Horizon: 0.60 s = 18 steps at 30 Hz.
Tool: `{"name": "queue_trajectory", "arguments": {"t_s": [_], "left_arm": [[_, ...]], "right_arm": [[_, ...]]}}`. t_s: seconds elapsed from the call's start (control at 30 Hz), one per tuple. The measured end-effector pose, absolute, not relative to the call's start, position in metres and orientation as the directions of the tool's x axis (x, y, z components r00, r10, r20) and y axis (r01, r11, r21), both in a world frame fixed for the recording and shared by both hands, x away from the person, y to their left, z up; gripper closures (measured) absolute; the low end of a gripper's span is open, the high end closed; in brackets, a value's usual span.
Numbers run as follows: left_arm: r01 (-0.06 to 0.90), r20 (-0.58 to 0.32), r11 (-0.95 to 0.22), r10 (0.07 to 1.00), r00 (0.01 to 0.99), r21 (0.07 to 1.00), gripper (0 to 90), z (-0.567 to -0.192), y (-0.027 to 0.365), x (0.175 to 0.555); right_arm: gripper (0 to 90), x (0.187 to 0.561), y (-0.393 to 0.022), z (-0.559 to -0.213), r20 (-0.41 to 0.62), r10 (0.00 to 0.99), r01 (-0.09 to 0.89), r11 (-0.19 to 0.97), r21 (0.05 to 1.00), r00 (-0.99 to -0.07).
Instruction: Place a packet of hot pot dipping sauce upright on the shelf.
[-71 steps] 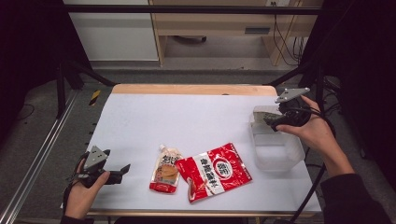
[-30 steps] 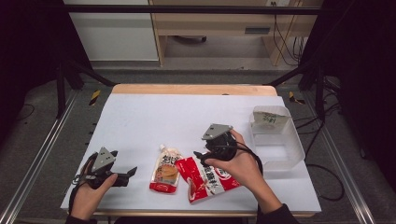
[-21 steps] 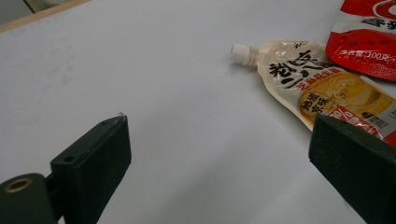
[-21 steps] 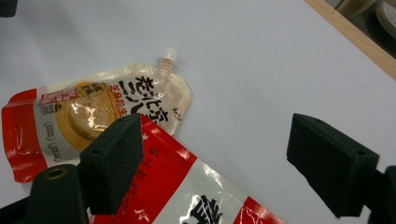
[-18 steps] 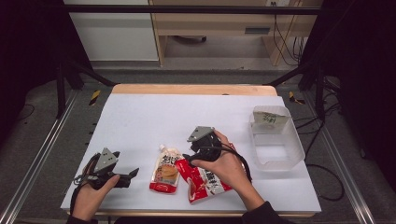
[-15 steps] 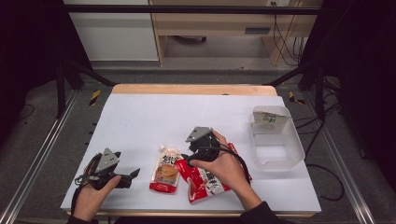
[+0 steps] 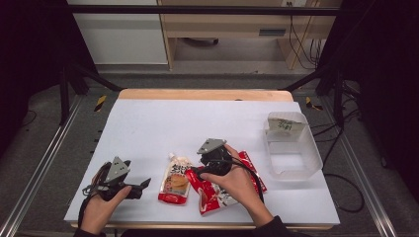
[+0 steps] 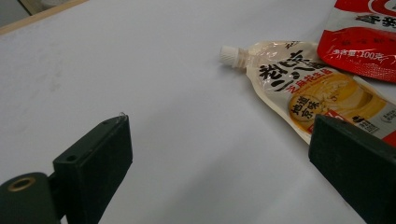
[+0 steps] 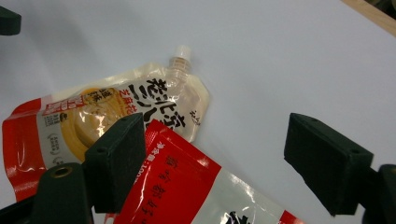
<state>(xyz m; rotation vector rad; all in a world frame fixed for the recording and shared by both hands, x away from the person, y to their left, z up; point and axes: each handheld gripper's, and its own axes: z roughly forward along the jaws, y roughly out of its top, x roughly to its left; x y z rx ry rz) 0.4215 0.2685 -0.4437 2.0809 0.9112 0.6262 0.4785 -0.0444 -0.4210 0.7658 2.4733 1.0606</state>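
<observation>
A red and white snack packet (image 7: 210, 197) lies near the table's front edge, partly under the person's right hand. Left of it lies a cream spout pouch (image 7: 175, 180) with a white cap. My right gripper (image 7: 194, 173) hovers low over the packet's left end with its jaws open. In the right gripper view the packet's corner (image 9: 187, 186) sits between the open jaws of that gripper (image 9: 219, 144), and the pouch (image 9: 93, 116) lies to the left. My left gripper (image 7: 143, 183) rests open at the front left, pointing at the pouch (image 8: 303, 93) with nothing between its jaws (image 8: 219, 135).
A clear plastic tub (image 7: 309, 148) with a labelled card (image 7: 282, 126) inside stands at the right of the white table (image 7: 207, 123). A wooden strip (image 7: 202, 94) runs along the far edge. Floor and metal rails surround the table.
My right gripper came from the tub at the right to the middle front, then sank lower over the red packet's left end. The left gripper stayed in place.
</observation>
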Motion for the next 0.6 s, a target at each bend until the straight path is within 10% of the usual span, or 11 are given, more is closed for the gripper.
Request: {"name": "queue_trajectory", "arguments": {"t_s": [0.6], "left_arm": [[0.368,0.127,-0.511,0.699,0.703,0.777,10.7,-0.449,0.243,0.413]], "right_arm": [[38.1,0.488,-0.023,-0.443,0.0,0.554,0.389,0.584,0.713,-0.833]]}}
